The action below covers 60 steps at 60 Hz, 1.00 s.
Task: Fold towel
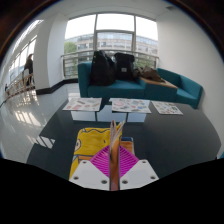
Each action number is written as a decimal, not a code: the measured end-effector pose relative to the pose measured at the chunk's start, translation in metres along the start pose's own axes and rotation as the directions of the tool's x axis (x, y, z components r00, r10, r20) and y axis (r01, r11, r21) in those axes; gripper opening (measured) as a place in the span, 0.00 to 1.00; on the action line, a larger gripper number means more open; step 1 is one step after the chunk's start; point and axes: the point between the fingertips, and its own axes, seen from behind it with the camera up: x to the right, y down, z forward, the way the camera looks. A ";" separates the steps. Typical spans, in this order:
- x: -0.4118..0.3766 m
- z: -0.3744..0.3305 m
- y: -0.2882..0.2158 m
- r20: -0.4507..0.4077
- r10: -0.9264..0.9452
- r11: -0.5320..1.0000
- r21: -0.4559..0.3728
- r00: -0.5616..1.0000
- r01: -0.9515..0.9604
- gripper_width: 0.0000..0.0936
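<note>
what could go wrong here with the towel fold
1. The tongs are closed on a thin raised edge of the towel; it could slip out mid-fold.
2. The towel's yellow and pink layers look bunched beside the tongs, so the fold may come out uneven.
3. The dark table looks glossy, so the towel might slide rather than crease.

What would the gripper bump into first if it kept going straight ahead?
Probably the towel: the yellow and pink cloth lies on the dark table right at the gripper, which looks nearly shut. Beyond it lie paper sheets and then a teal sofa, though depth is hard to judge.
</note>
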 end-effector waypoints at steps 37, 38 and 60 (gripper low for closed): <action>0.067 -0.146 -0.070 0.083 0.097 0.985 0.138 0.992 -0.108 0.86; 0.069 -0.153 -0.069 0.078 0.094 0.984 0.142 0.993 -0.105 0.86; 0.104 -0.262 -0.027 0.010 0.038 0.978 0.205 0.999 -0.039 0.86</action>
